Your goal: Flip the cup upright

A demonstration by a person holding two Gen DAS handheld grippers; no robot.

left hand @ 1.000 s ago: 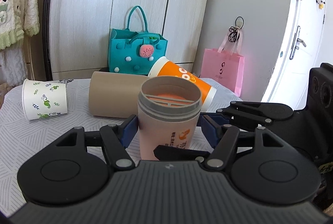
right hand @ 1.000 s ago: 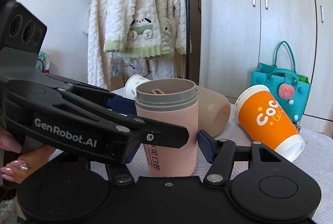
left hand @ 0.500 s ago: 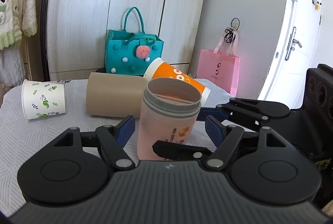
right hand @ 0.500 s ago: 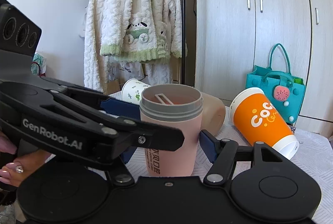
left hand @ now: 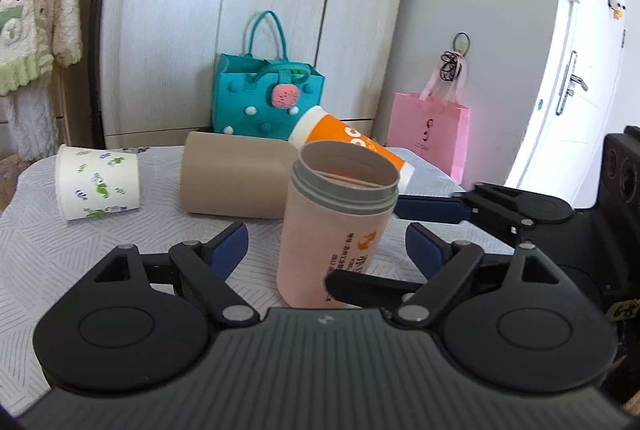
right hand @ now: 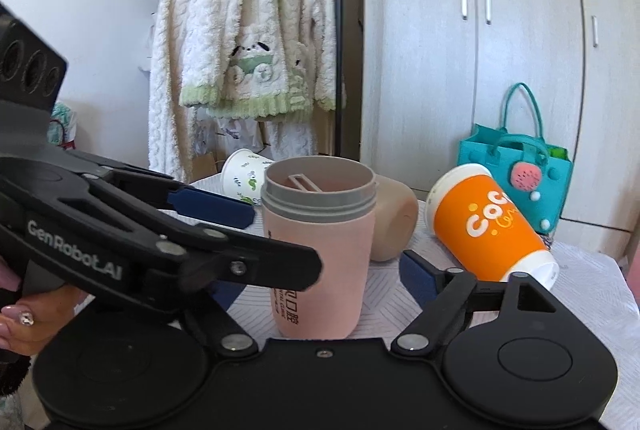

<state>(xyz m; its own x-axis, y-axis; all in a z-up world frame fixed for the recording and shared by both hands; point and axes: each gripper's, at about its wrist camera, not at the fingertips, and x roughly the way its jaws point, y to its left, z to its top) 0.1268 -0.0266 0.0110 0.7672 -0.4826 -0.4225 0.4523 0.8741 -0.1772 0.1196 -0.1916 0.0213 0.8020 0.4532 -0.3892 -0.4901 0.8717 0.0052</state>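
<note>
The pink cup [left hand: 336, 230] stands upright on the table [left hand: 60, 242], between the spread fingers of both the left gripper [left hand: 326, 244] and the right gripper [right hand: 320, 270], touching neither. Beyond it lie a tan cup [left hand: 236, 180], an orange cup [right hand: 488, 226] and a white paper cup [left hand: 98, 182] on their sides.

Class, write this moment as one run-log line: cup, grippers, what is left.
pink cup: upright on table | left gripper: open around it | right gripper: open around it | orange cup, tan cup, white cup: on sides
</note>
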